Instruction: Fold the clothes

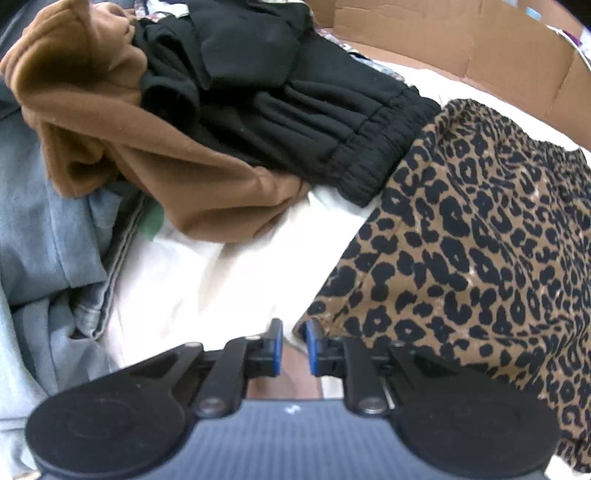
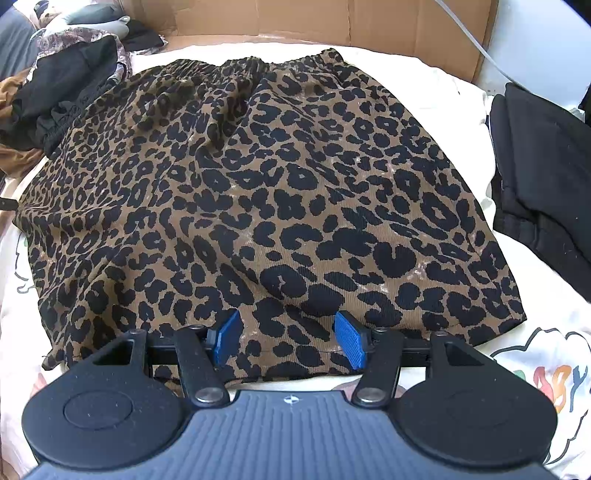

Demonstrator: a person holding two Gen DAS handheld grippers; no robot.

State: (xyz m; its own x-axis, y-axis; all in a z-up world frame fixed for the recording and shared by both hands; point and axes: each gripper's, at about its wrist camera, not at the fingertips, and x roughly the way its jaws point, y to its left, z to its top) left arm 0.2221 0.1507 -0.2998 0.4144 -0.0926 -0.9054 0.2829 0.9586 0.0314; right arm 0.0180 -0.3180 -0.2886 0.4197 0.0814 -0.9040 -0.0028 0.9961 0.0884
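A leopard-print skirt (image 2: 277, 177) lies spread flat on a white printed sheet (image 2: 539, 332), with its elastic waistband at the far side. My right gripper (image 2: 287, 319) is open and hovers over the near hem, which lies flat beneath its blue pads (image 2: 349, 338). In the left wrist view the skirt (image 1: 480, 240) fills the right side. My left gripper (image 1: 293, 326) sits just off the skirt's near left corner above the bare sheet (image 1: 207, 277). Its jaws stand a narrow gap apart with nothing between them.
To the left lies a heap of black pants (image 1: 295, 110), a brown garment (image 1: 92, 103) and blue-grey jeans (image 1: 44, 240). A folded black garment (image 2: 543, 166) rests on the right. A cardboard wall (image 2: 295, 18) borders the far side.
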